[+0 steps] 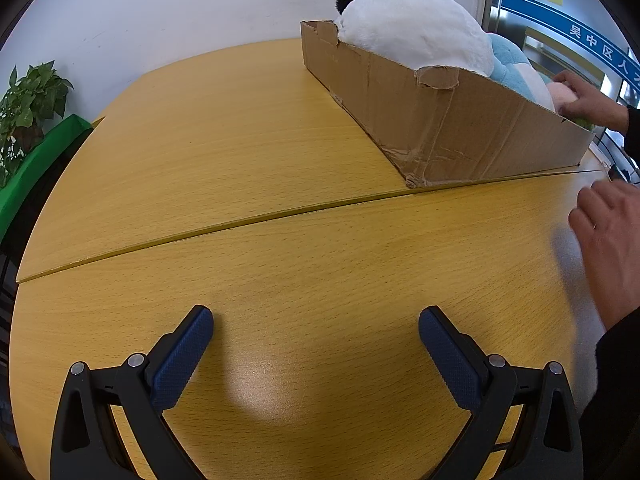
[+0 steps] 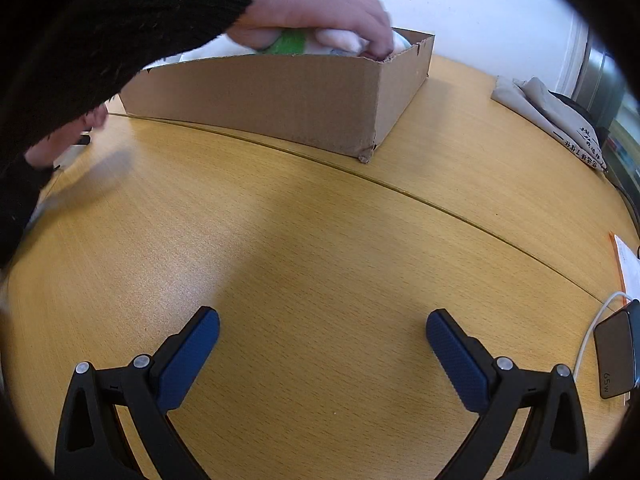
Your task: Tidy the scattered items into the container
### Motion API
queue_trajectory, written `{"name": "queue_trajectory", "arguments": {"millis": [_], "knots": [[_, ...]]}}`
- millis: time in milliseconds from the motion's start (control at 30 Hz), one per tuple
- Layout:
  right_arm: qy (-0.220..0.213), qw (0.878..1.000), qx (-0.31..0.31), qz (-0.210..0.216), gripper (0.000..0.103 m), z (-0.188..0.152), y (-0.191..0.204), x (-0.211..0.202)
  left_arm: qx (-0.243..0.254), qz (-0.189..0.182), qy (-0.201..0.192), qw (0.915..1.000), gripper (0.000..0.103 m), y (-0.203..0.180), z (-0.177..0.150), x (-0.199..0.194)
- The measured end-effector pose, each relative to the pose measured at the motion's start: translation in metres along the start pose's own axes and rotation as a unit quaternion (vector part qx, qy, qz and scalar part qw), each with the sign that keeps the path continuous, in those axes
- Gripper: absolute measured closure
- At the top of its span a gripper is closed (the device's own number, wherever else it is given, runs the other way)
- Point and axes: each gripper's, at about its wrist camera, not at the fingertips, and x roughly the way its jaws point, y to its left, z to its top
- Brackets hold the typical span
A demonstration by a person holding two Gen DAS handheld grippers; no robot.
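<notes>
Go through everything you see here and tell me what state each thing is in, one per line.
Left gripper: jaws open, empty, over bare table.
Right gripper: jaws open, empty.
Box: open-topped, rim torn, full of plush toys.
White plush: in the box, bulging above the rim.
Blue plush: in the box.
Hand: pressing toys into the box.
Table: seam between two tops.

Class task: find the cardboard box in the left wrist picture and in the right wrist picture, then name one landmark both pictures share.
Left wrist: box upper right, toys inside.
Right wrist: box top centre, a hand reaching in.
Shared landmark: the table seam along the box's near side.
</notes>
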Motion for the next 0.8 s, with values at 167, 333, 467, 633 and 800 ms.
{"name": "queue_trajectory", "arguments": {"millis": [167, 333, 467, 633, 800], "knots": [[0.000, 1.000, 0.000, -0.001, 0.000, -0.0007, -0.0002, 0.0000, 0.000, 0.000, 0.000, 1.0000, 0.000, -0.0008, -0.0004, 0.0000], [0.000, 1.000, 0.000, -0.001, 0.000, -0.0017, 0.0001, -0.0002, -0.001, 0.001, 0.000, 1.0000, 0.000, -0.0019, 0.0001, 0.0005], [0.000, 1.000, 0.000, -0.001, 0.000, -0.0021, 0.0001, 0.0003, -0.001, 0.001, 0.000, 1.0000, 0.000, -0.0022, 0.0000, 0.0007], [0.000, 1.000, 0.000, -0.001, 0.000, -0.0024, -0.0002, 0.0012, -0.001, 0.001, 0.000, 1.0000, 0.000, 0.0004, -0.0007, 0.0009], [0.000, 1.000, 0.000, -0.001, 0.000, -0.0029, 0.0000, 0.0012, -0.001, 0.001, 0.000, 1.0000, 0.000, 0.0007, -0.0011, 0.0009]]}}
